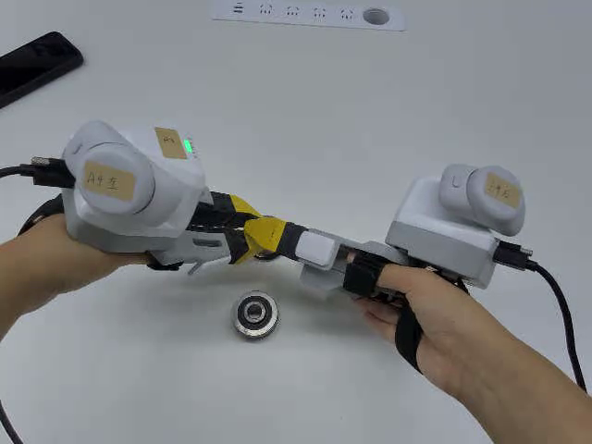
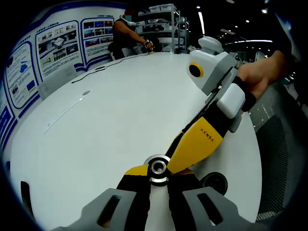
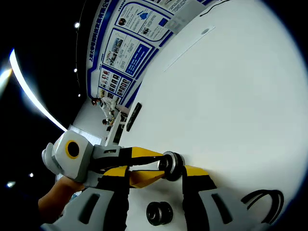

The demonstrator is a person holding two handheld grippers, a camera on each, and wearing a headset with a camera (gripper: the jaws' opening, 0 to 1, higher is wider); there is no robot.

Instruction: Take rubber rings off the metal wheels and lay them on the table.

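White worktop [image 1: 370, 111] is carrying everything. The left gripper [image 2: 159, 172], held in the left hand [image 1: 55, 259], is reaching in from the left. The right gripper [image 3: 168, 173], held in the right hand [image 1: 435, 314], is reaching in from the right. Their yellow-and-black jaws are meeting tip to tip above the middle of the worktop. A white power strip [image 1: 310, 14] is lying along the far edge, and a black phone [image 1: 35, 65] is lying at the far left, both well apart from the work. The left gripper's jaws are standing nearly together and clamping a metal wheel [image 2: 158, 168] at their tips, lifted off the worktop. In the left gripper view, one yellow jaw of the right gripper is touching this wheel's rim from the right. In the right gripper view, its own jaws are standing on either side of the wheel, wider than the left's; I cannot tell whether they are gripping. A second wheel [image 1: 255, 314] is lying flat on the worktop just below the joined jaws, touching neither gripper, and it is wearing its black rubber ring [image 1: 254, 333].
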